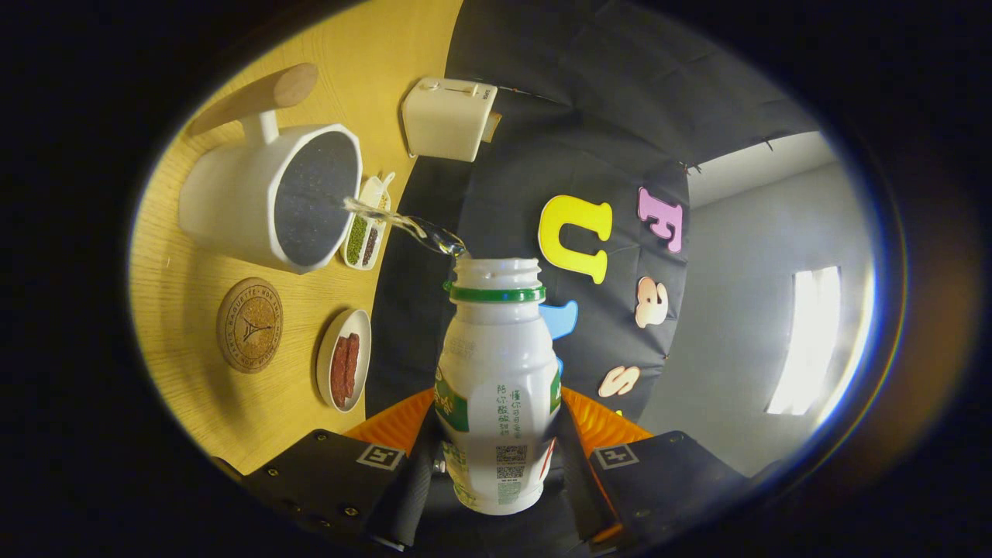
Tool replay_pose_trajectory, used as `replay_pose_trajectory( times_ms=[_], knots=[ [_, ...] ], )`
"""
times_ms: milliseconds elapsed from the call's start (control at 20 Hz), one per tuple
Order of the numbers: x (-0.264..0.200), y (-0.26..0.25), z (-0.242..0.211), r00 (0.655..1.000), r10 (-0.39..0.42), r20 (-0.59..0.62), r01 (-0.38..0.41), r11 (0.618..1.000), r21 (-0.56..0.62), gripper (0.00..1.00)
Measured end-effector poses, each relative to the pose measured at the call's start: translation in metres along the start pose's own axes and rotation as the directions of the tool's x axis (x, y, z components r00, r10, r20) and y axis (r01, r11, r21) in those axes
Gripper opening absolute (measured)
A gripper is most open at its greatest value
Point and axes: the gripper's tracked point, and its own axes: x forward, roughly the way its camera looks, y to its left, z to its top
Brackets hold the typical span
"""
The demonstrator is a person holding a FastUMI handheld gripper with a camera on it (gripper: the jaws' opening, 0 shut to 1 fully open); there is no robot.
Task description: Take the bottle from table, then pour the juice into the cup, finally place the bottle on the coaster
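the fingers [496, 457] pinch the bottle [496, 387] from both sides, one finger pressed on each side of its lower body, so the bottle stands between them with its open mouth pointing away from the gripper. the bottle is white with a green ring under its neck, and it has no cap. the whole view is turned, so the table [194, 341] stands like a wall at the left of the fingers.

a thin clear stream of liquid [403, 225] leaves the bottle mouth and goes across to the cup [271, 198], which is beyond the fingers, to their left. the cup is big, white, with a dark inside and a wooden handle [256, 97]. the stream reaches the rim of the cup.

beyond the cup, at the table edge, is a cream box-shaped appliance [449, 118]. nearer to the fingers than the cup, the round cork coaster [249, 325] lies flat on the table, apart from the cup. just beside the coaster is a small oval dish [343, 358] with something red in it. between the cup and the stream is a narrow divided dish [366, 229] with green and dark grains.
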Motion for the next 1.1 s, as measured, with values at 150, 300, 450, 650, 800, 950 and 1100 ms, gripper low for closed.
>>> replay_pose_trajectory(
  times_ms=[150,300,450,650,800,950,1100],
  knots=[
    [0.0,-0.003,-0.001,1.0,-0.003,0.0,0.003,1.0,-0.007,0.74],
    [0.0,-0.005,-0.001,1.0,-0.006,0.003,0.006,1.0,-0.016,0.74],
    [0.001,-0.007,-0.001,1.0,-0.009,0.005,0.009,1.0,-0.026,0.74],
    [0.002,-0.011,-0.001,1.0,-0.013,0.008,0.013,0.999,-0.04,0.74],
    [0.001,-0.013,-0.001,1.0,-0.019,0.013,0.019,0.998,-0.052,0.74],
    [0.001,-0.016,0.0,1.0,-0.023,0.018,0.024,0.998,-0.063,0.74],
    [0.002,-0.019,0.002,0.999,-0.028,0.028,0.03,0.996,-0.087,0.74]
  ],
)
